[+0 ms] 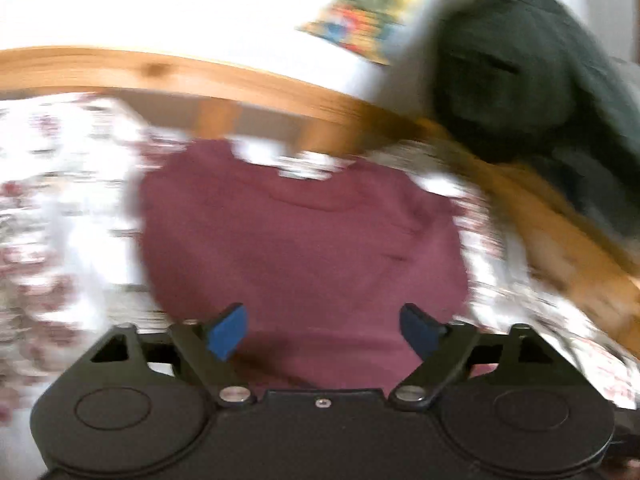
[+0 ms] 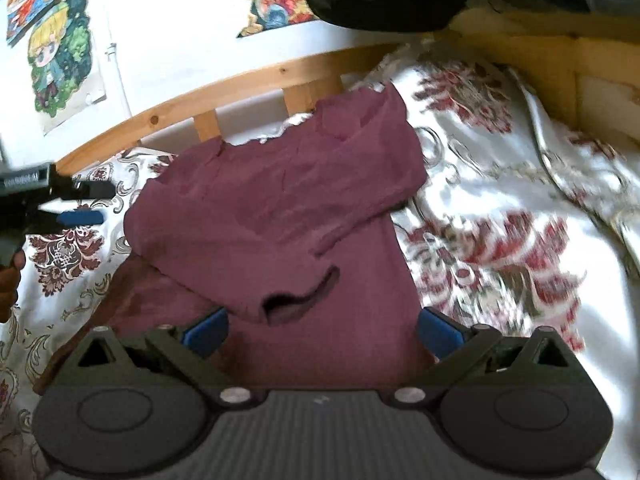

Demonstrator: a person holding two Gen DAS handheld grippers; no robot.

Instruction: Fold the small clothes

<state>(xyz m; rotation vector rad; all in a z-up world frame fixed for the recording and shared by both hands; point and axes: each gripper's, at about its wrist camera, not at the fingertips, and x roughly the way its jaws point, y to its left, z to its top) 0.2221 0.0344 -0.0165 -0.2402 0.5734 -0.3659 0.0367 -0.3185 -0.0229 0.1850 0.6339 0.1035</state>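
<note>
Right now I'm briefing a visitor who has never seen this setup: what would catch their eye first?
The maroon shirt, lying partly folded on the flowered bedspread with one sleeve laid across it. Behind it runs the wooden bed rail, with bright cartoon posters on the wall above. Both tongs, left and right, are open over the shirt's near edge.

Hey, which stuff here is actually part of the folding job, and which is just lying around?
Part of the job:
maroon shirt
left gripper, open
right gripper, open

Just lying about:
floral bedspread
wooden bed frame
dark clothing heap
cartoon posters
</note>
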